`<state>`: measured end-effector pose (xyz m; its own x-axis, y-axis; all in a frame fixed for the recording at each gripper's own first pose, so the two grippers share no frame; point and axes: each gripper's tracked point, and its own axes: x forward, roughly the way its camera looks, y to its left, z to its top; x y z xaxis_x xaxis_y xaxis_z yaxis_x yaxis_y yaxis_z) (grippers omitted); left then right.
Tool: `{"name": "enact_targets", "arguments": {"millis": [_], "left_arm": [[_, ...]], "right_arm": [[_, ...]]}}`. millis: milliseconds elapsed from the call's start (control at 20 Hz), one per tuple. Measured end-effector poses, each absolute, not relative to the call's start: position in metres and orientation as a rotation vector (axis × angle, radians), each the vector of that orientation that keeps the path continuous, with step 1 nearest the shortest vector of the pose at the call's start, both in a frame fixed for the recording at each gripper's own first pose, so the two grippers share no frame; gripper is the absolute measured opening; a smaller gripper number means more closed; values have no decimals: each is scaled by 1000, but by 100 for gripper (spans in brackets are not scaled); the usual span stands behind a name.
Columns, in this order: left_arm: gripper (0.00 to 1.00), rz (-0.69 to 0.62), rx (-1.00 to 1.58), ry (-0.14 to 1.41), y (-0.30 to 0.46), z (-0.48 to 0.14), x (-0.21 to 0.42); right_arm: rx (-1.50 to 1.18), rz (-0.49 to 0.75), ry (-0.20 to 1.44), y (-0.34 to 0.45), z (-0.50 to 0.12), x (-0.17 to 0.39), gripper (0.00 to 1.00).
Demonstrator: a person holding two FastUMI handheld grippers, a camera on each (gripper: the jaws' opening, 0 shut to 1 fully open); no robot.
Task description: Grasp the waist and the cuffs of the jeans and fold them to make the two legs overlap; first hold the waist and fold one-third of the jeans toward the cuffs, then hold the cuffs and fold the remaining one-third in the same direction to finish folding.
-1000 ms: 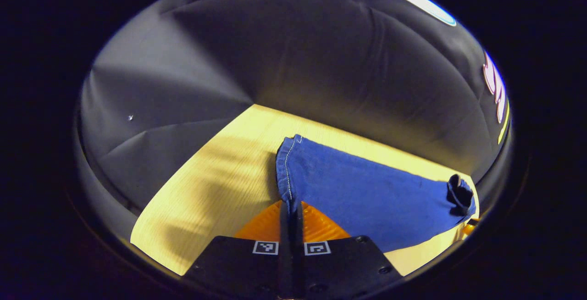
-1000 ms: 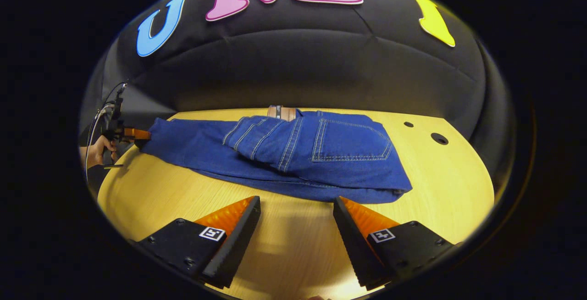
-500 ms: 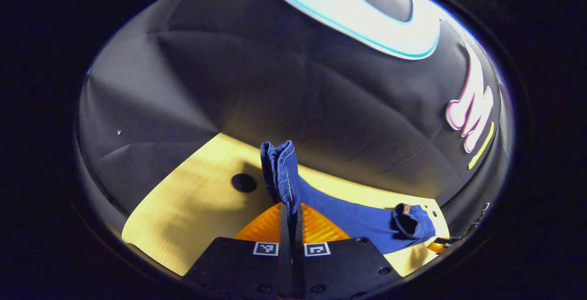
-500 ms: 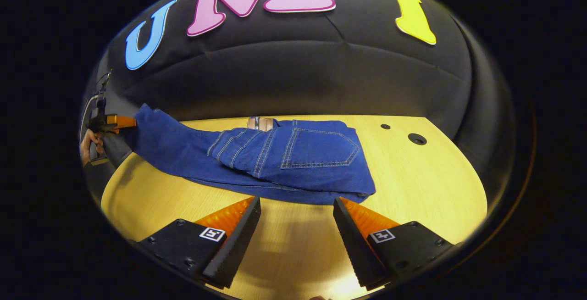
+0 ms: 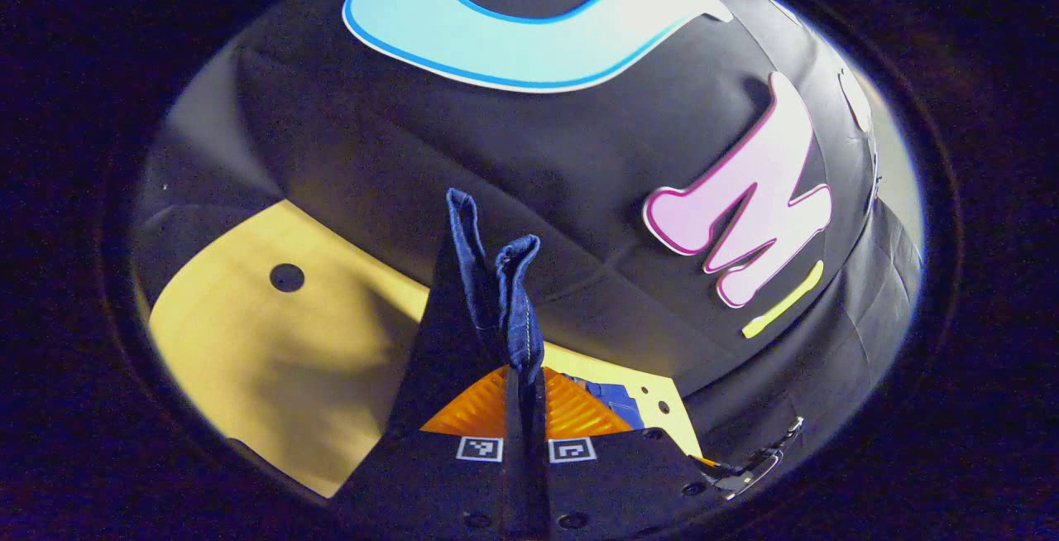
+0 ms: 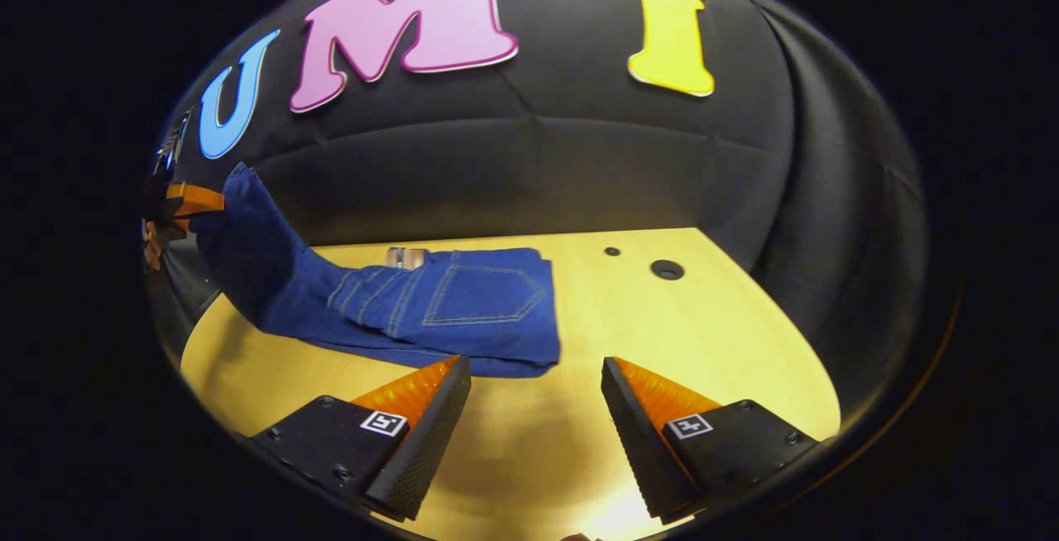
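Your left gripper (image 5: 524, 384) is clamped on cuffs (image 5: 496, 293), fingers together, cuffs raised above table (image 5: 248, 342). In right gripper view, jeans (image 6: 447, 305) lie near table's far edge, waist part folded flat, legs rising to left gripper (image 6: 192, 200) past table's left edge. Your right gripper (image 6: 536, 375) has fingers apart, holds nothing, hovers over near edge, just beside jeans.

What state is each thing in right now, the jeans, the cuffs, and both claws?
jeans: waist third folded over, lying on the table; leg end raised off it.
cuffs: pinched together, held up in the air.
left claw: shut on the cuffs.
right claw: open, empty, above the table near the folded jeans.
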<state>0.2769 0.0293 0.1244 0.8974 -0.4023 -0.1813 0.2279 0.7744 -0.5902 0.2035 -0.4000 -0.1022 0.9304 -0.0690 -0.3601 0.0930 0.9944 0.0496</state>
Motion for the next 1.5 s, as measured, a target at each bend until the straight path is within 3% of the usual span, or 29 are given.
{"name": "enact_targets", "arguments": {"millis": [250,500,750,1000,1150,1250,1500], "left_arm": [[6,-541,-599,353,-100,150,276],[6,-632,-532,434,-210,129,289],[6,-637,-392,521,-289,84,295],[8,-528,-225,592,-291,80,289],[25,-513,-177,601,-282,93,283],[78,-509,-170,585,-283,96,269],[93,-499,-219,457,-238,148,226]], "right_arm": [[104,-180,343,-454,-93,177,98],[146,-263,358,-497,-102,145,97],[179,-307,369,-515,-108,121,97],[211,-309,362,-519,-104,107,97],[211,-305,341,-519,-96,104,97],[216,-299,338,-517,-90,101,97],[229,-283,308,-508,-66,92,96]]}}
